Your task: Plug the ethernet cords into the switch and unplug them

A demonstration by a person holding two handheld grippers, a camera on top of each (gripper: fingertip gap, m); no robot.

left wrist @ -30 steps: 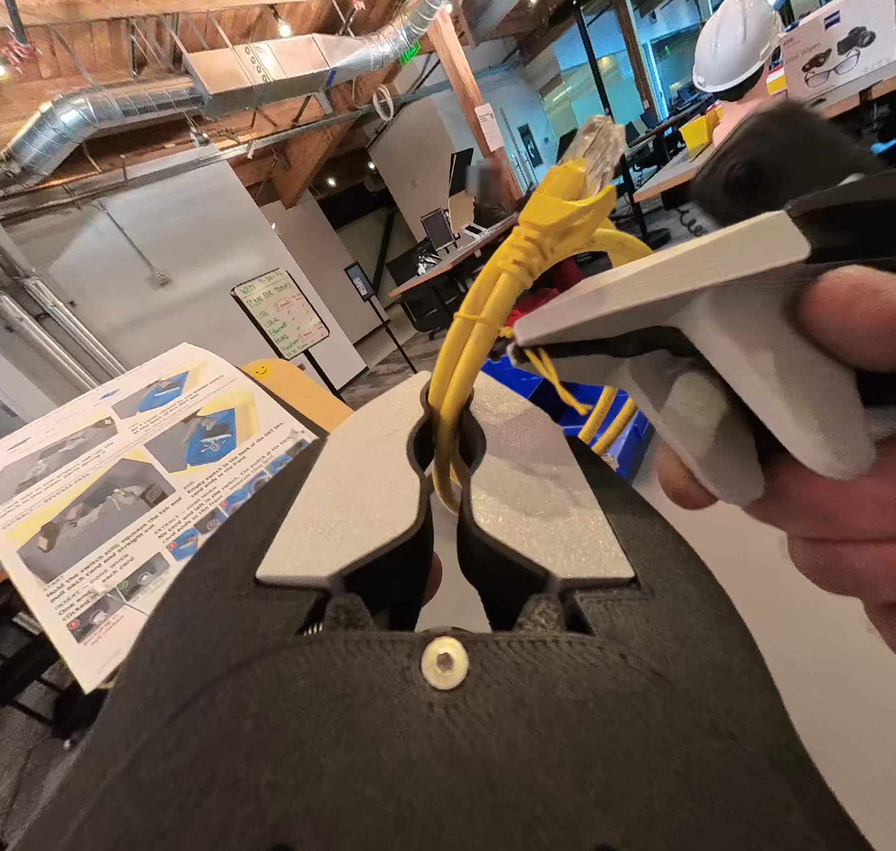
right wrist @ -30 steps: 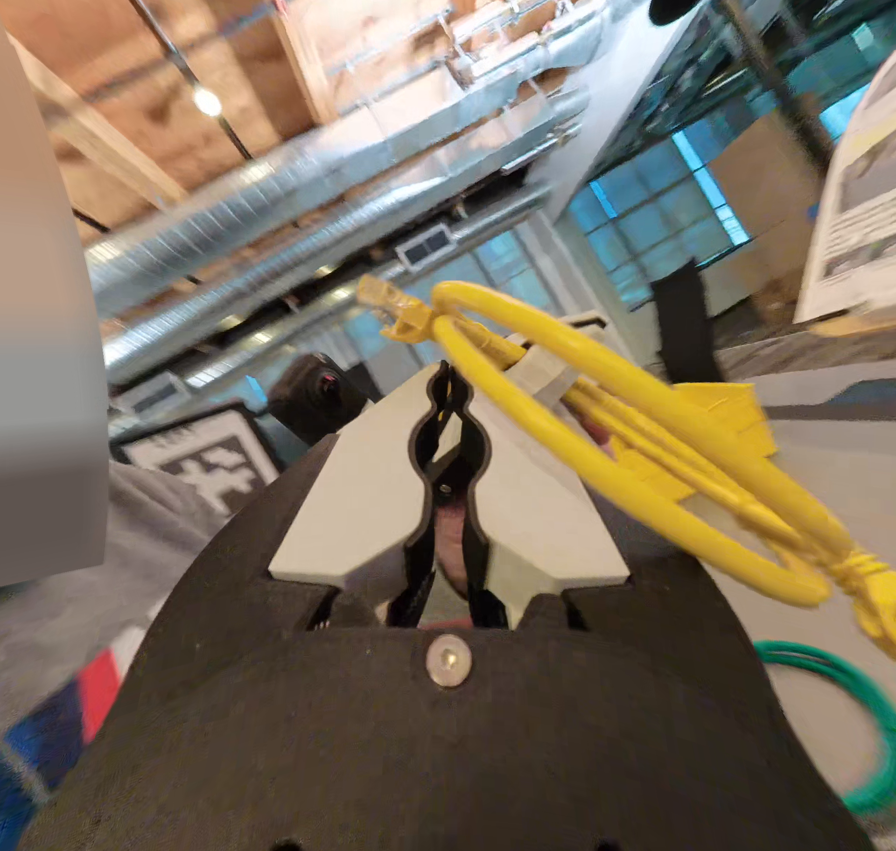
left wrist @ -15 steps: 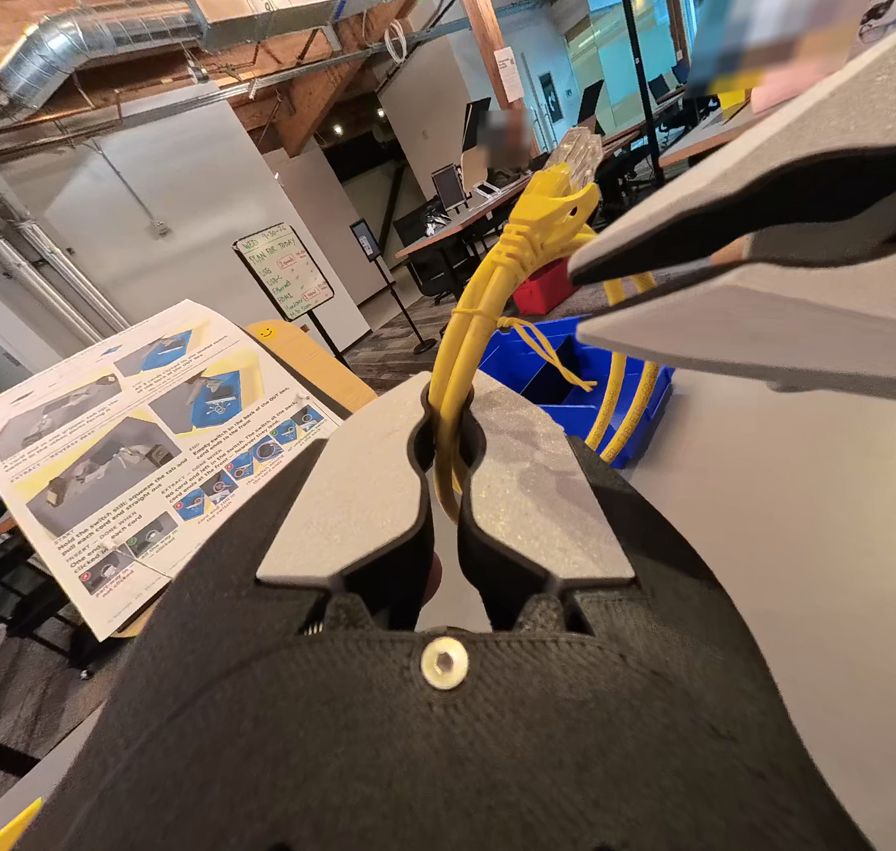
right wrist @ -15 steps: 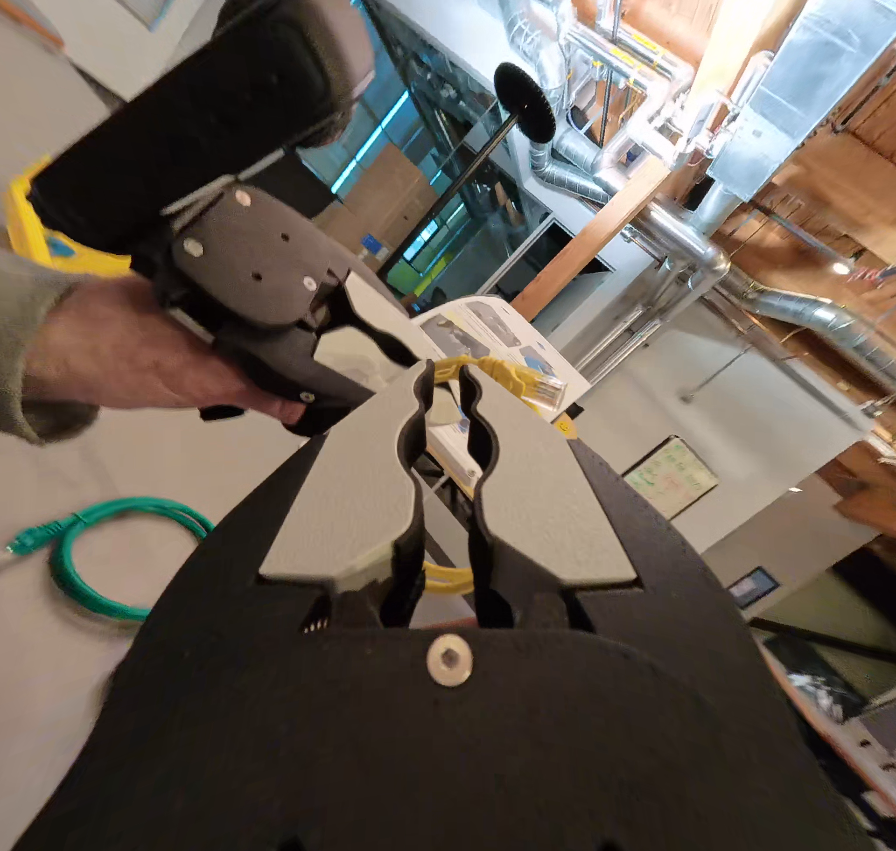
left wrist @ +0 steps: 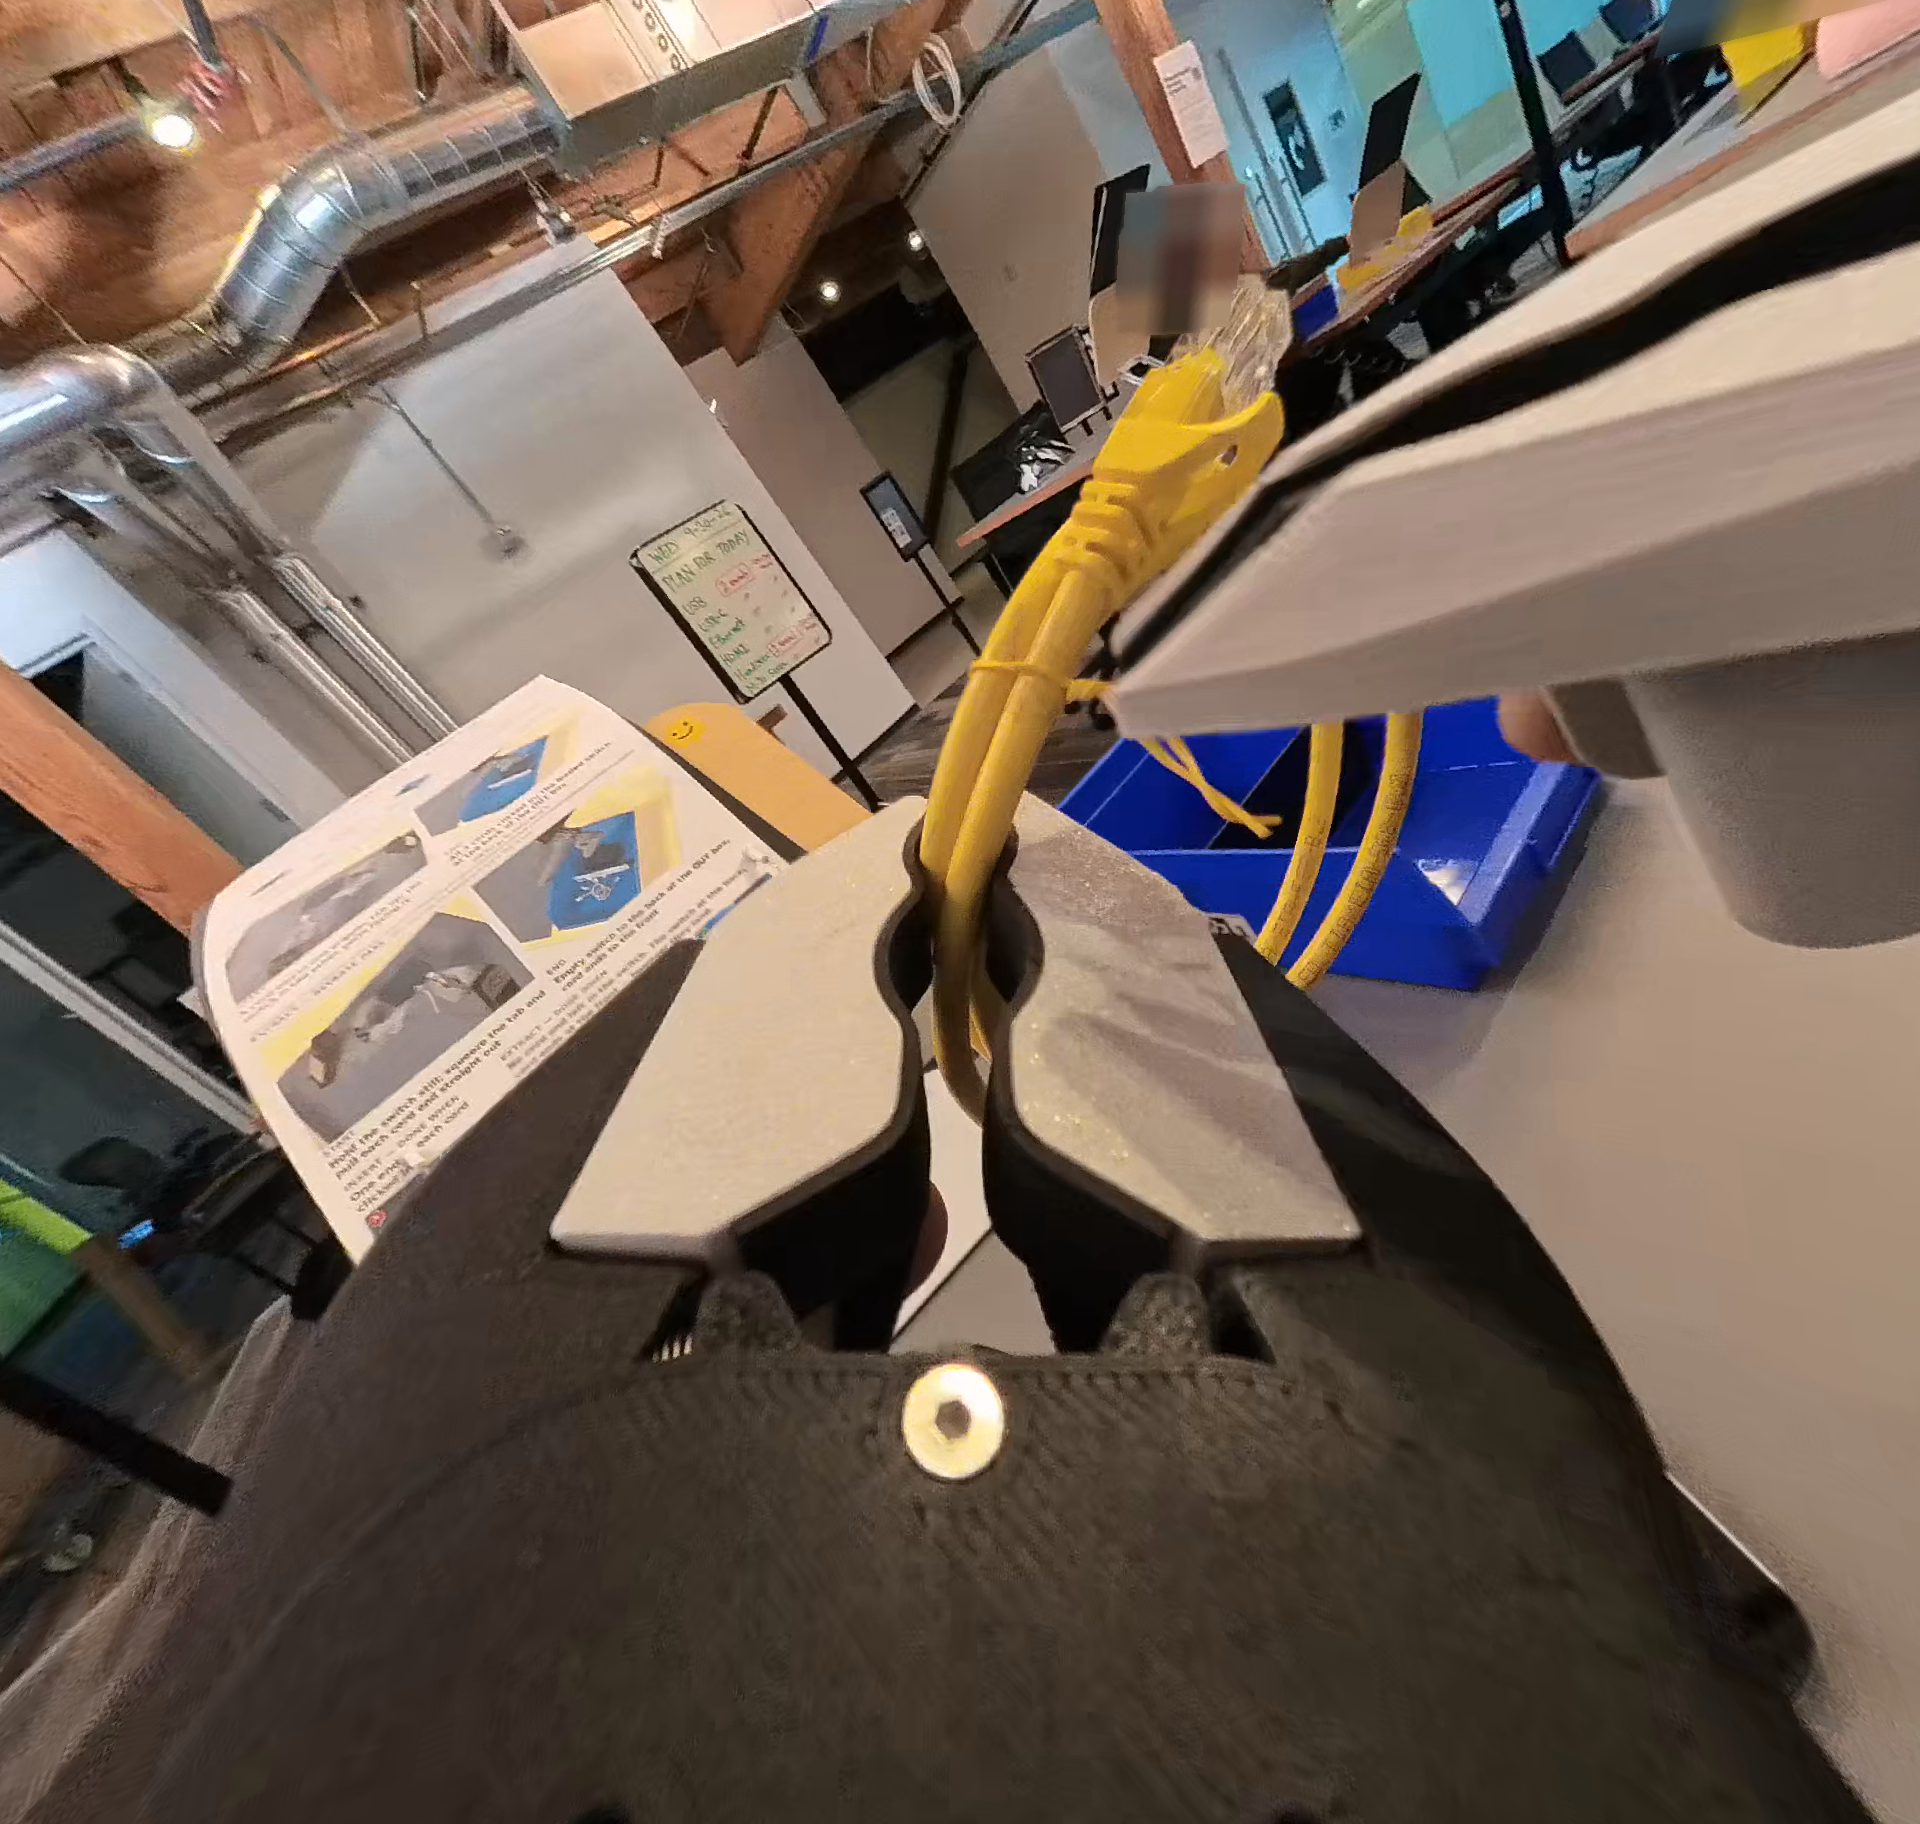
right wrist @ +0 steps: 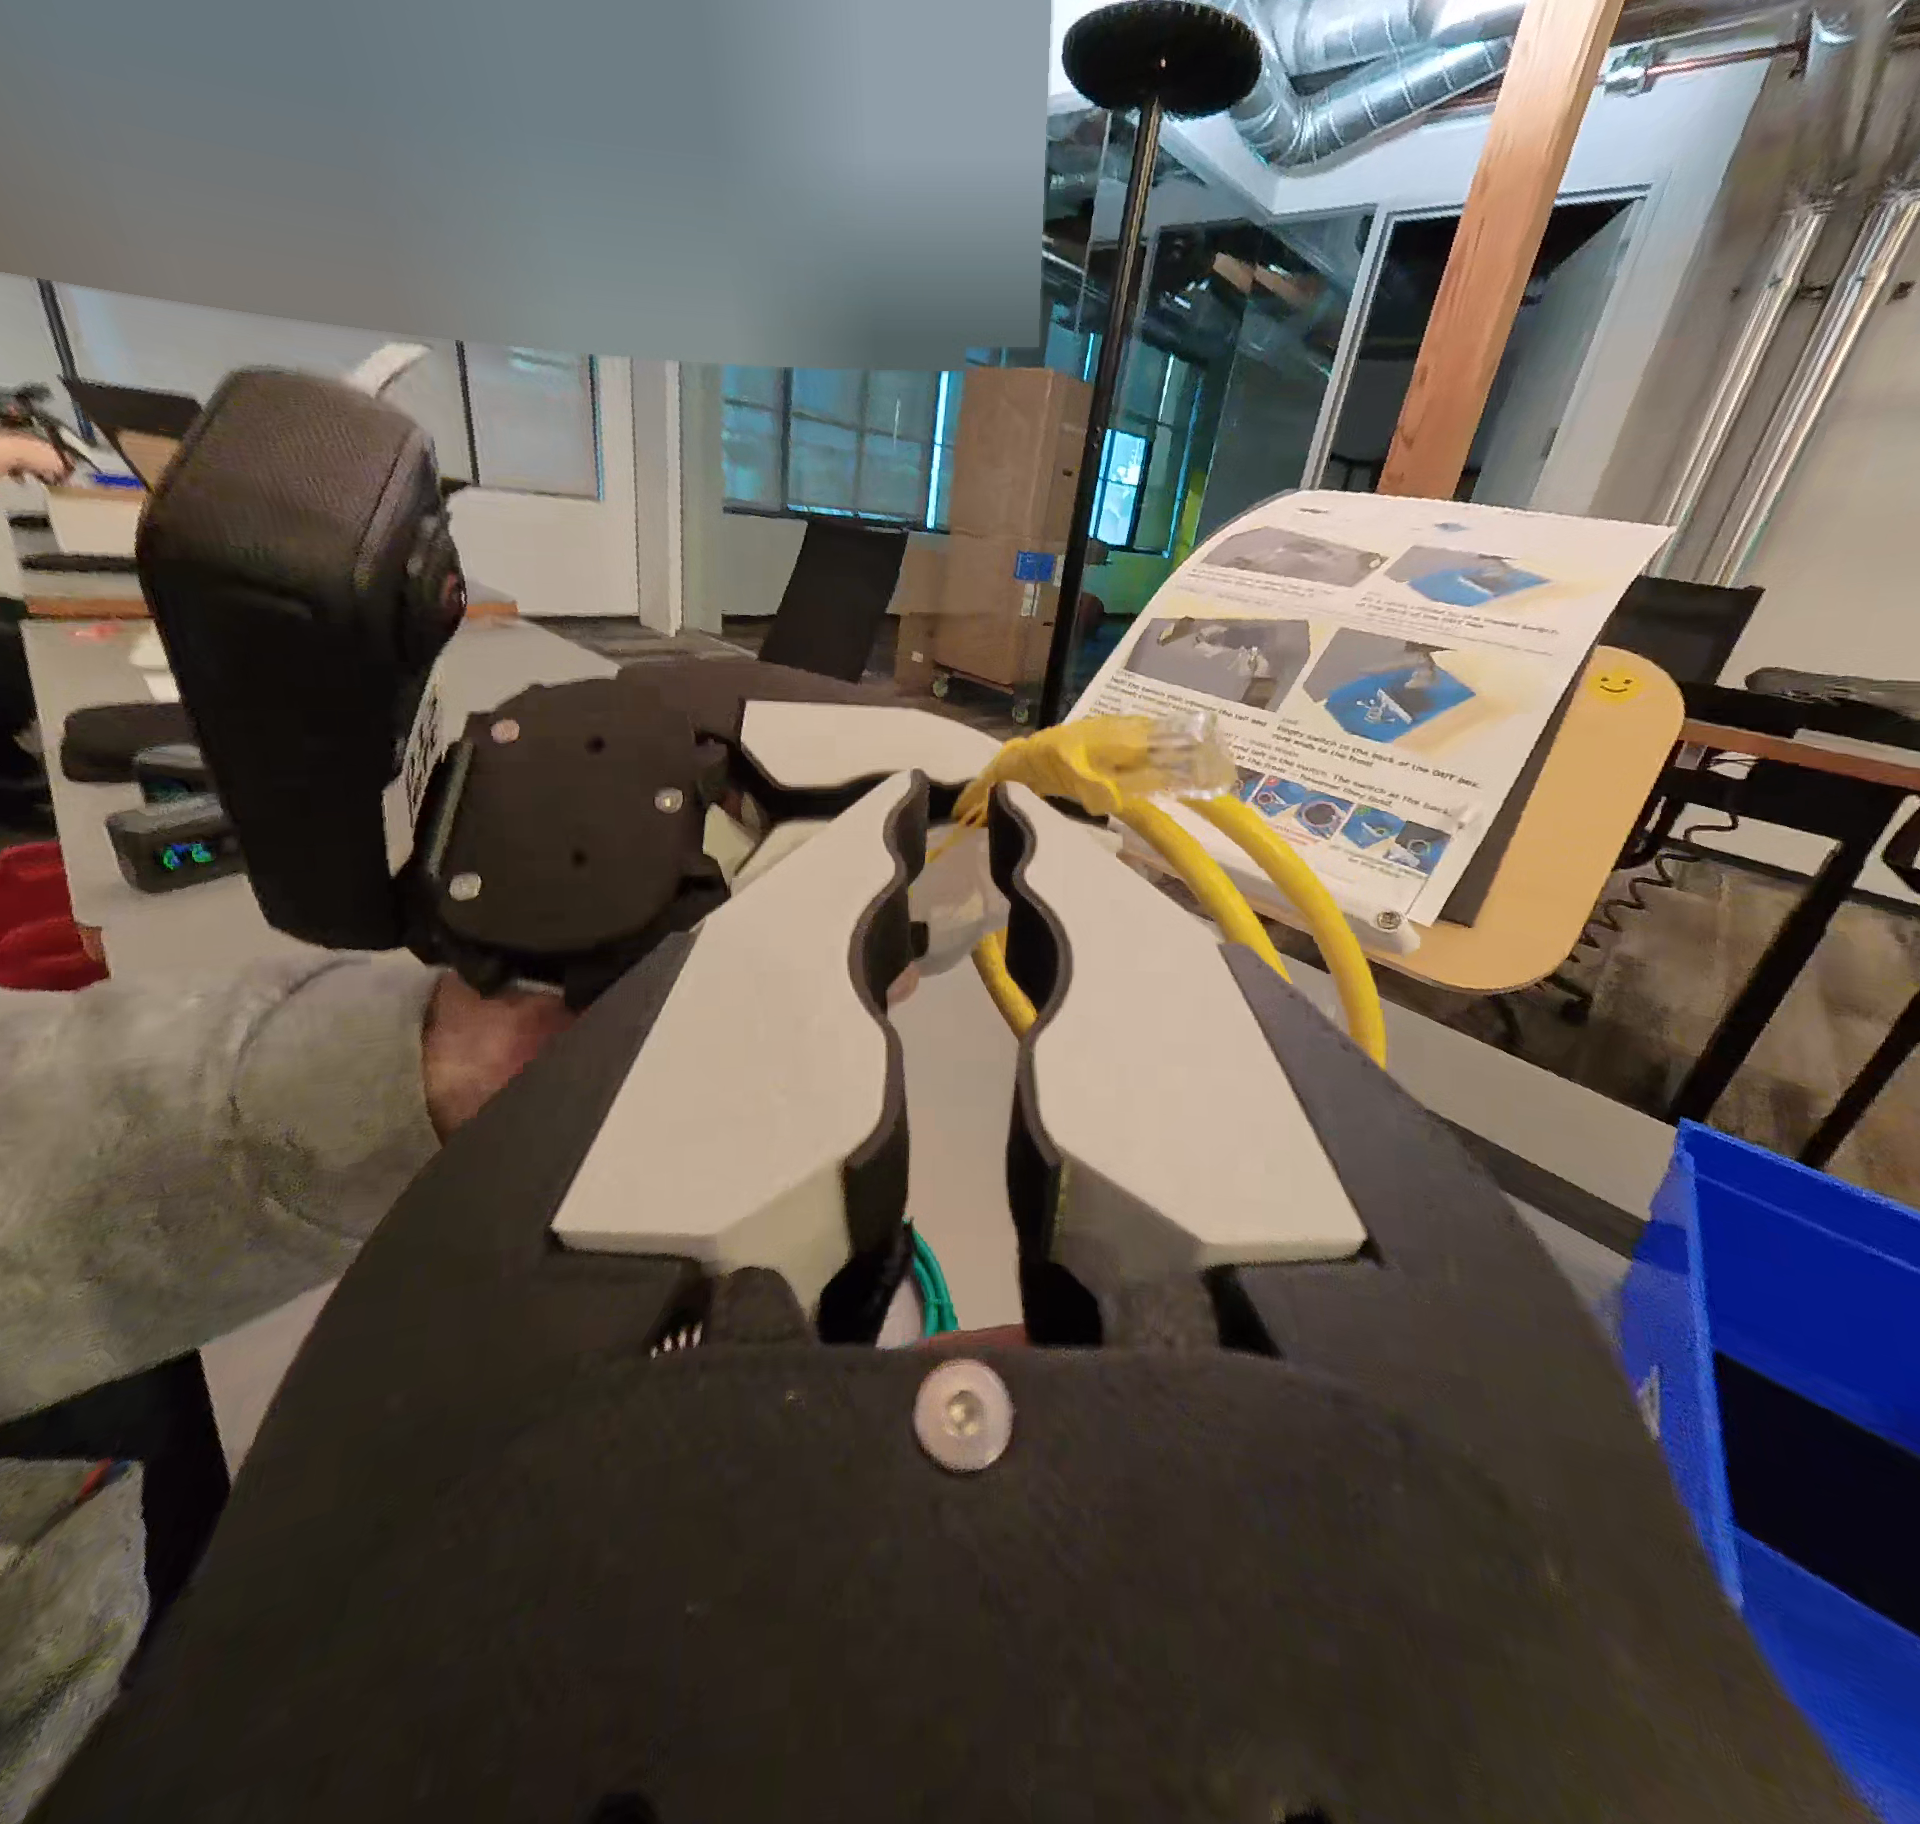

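Note:
My left gripper is shut on a looped yellow ethernet cord and holds it up in the air. The cord's clear plug points up and away. My right gripper reaches in from the right, its tips beside the cord just below the plug. In the right wrist view my right gripper has its jaws a narrow gap apart, with the plug just past the tips and thin yellow strands in the gap. A green cord lies on the table below. No switch is in view.
A blue divided bin stands on the grey table; it also shows in the right wrist view. A printed instruction sheet leans on a wooden stand at the table's far edge. A person's grey sleeve holds the left gripper. Left tips to right tips: about 6 cm.
My right gripper has opened a little and swung round to face the yellow plug, its tips now beside the cord. My left gripper has kept its hold and tilted slightly.

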